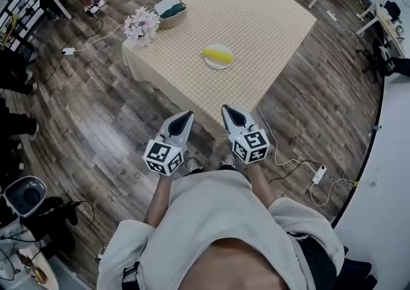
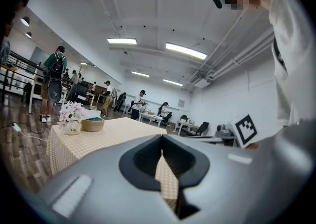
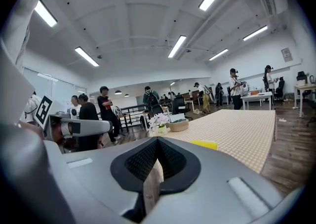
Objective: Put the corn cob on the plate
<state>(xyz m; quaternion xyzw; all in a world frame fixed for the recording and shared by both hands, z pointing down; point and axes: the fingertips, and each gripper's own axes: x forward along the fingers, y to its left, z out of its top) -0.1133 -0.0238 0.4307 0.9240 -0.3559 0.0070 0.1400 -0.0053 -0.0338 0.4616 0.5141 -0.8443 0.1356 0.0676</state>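
The corn cob (image 1: 218, 56) lies on the white plate (image 1: 225, 66) near the middle of the checked bench (image 1: 275, 20), at 12 o'clock from both tongs. The left tongs (image 1: 188, 115) and right tongs (image 1: 226, 109) are pinched together and empty, held off the bench's near corner. The placing looks done, so the next move calls only for keeping clear. At 10 o'clock from the plate, the flower pot (image 2: 72, 128) bears a short word, too small to read.

Past the right tool (image 3: 157, 140) we glimpse only a sliver of the yellow corn cob (image 3: 204, 144). The white round plate (image 1: 216, 67) beneath it is hidden behind the tool's grey body. The far tan bowl's (image 1: 170, 15) contents are too small to tell.
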